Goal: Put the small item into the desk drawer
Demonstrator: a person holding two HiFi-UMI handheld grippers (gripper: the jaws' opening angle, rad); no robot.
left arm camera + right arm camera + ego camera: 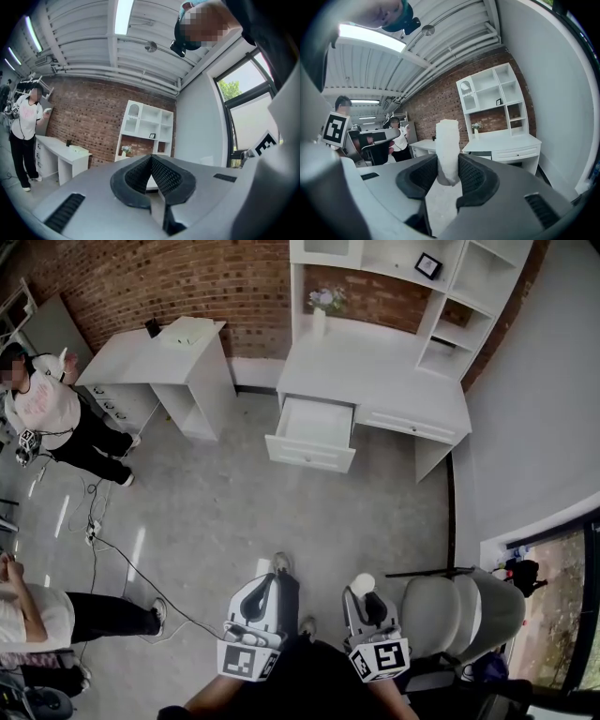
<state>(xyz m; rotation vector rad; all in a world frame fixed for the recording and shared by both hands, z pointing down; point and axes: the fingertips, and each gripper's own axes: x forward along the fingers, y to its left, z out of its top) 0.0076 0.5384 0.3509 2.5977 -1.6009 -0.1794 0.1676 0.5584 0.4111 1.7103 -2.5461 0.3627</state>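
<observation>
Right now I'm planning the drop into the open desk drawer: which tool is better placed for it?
Right. The right tool is shut on the small white roll, ready to carry to the open drawer ahead. The left tool is shut and empty.

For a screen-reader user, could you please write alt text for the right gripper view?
The right gripper grips a small white item upright between its jaws. Beyond it, a white desk with shelves stands against a brick wall.
</observation>
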